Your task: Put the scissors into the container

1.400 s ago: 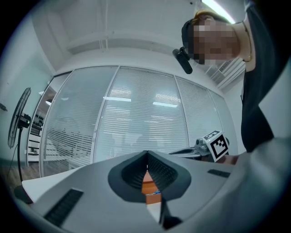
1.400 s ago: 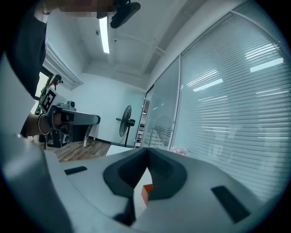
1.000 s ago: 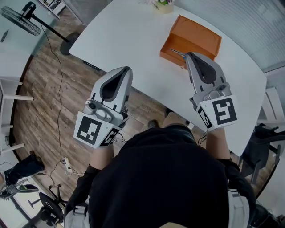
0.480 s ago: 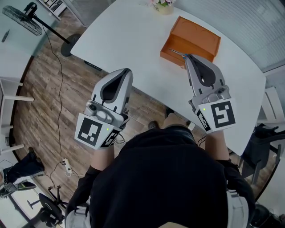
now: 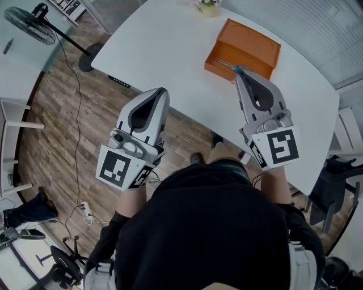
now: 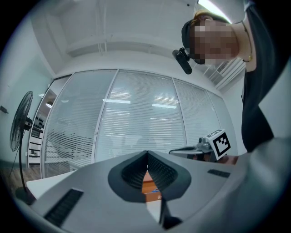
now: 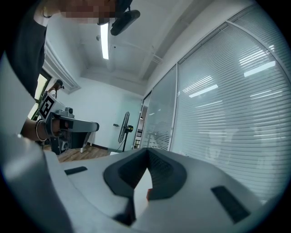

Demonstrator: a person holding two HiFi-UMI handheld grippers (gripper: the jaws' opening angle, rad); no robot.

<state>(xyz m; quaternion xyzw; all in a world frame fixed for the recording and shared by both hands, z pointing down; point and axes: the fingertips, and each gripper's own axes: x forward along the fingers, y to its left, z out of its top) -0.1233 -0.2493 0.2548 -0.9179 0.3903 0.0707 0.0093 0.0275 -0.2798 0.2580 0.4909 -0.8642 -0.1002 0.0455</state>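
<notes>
The white worktop point(image 5: 164, 39) has rounded corners and a plain, glossy top, most of it bare. Directly on it sits the orange container point(image 5: 244, 48), a shallow open box set at a slant toward the far right. Well apart from the box, at the far edge, stands a small flower pot point(image 5: 207, 7), cut off by the frame.

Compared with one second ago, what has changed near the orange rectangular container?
Almost nothing moved. At the right gripper's tip, the blue handle of the metal scissors now shows beside the blades. The left gripper, the orange rectangular container and the white table stayed as they were.
</notes>
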